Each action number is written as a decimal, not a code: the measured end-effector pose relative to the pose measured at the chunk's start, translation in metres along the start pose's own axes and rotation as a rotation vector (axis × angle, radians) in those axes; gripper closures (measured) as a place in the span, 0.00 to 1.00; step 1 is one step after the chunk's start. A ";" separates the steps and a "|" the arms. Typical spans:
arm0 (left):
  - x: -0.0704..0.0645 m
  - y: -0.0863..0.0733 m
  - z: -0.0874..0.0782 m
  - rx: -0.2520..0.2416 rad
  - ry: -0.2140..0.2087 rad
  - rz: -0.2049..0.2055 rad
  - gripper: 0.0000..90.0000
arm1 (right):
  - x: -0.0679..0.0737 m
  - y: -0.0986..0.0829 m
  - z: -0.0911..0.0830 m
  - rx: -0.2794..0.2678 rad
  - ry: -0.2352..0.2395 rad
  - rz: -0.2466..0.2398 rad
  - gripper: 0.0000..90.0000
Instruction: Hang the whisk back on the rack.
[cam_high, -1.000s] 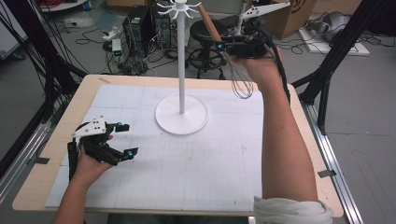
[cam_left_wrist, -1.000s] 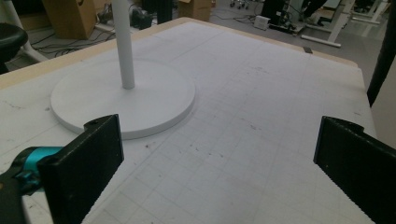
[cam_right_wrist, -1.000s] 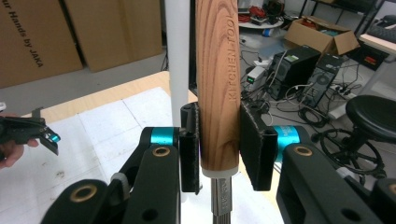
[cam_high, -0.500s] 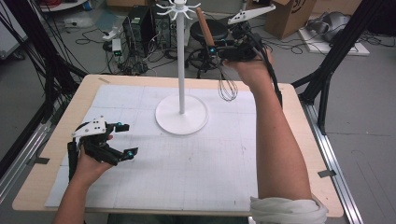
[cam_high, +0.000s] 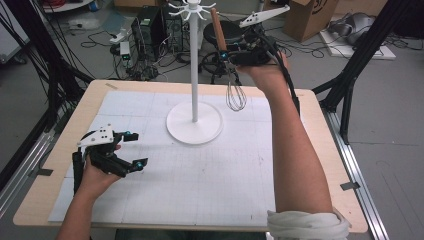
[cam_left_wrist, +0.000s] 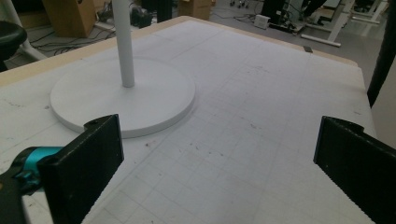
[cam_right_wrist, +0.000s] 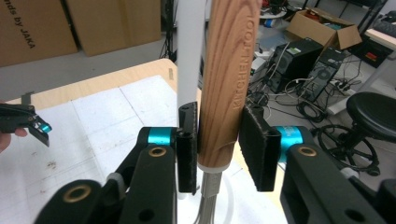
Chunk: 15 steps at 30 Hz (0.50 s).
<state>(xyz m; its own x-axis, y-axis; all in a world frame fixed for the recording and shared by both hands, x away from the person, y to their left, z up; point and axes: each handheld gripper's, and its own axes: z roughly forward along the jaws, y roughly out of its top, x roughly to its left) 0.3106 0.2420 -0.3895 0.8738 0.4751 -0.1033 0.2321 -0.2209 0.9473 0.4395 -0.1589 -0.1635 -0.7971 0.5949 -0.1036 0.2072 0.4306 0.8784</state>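
Whisk (cam_high: 227, 65): wooden handle up, wire head hanging down, held in the air above the far right part of the counter (cam_high: 320, 165), just right of the white hook stand (cam_high: 194, 75). Right claw (cam_right_wrist: 217, 144): closed on the lower end of the handle, 1 pad on each side. The stand's post rises from a round base on the white grid mat (cam_high: 200, 175); its ring of hooks sits at the top, near the handle's upper end. Left claw (cam_high: 131, 149): jaws wide apart, holding nothing, low over the near left of the mat. Step in hand, as judged: carrying the whisk to the stand. Next move calls for lifting the handle's end level with 1 hook; whether it has a hanging loop cannot be told. No containers present.
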 end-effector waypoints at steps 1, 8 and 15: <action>0.000 0.000 0.000 0.000 -0.001 0.001 0.02 | 0.001 0.000 0.000 0.002 0.007 -0.009 0.72; 0.000 0.000 0.000 0.000 -0.002 0.001 0.02 | 0.004 0.001 -0.004 -0.015 0.013 -0.017 0.67; -0.001 0.000 0.000 0.000 -0.002 0.002 0.02 | 0.005 -0.005 -0.010 -0.026 0.024 -0.017 0.61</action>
<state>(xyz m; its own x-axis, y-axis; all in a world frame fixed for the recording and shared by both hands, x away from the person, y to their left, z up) 0.3100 0.2414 -0.3893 0.8750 0.4732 -0.1022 0.2305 -0.2215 0.9475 0.4288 -0.1648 -0.1634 -0.8137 0.5713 -0.1078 0.1792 0.4228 0.8883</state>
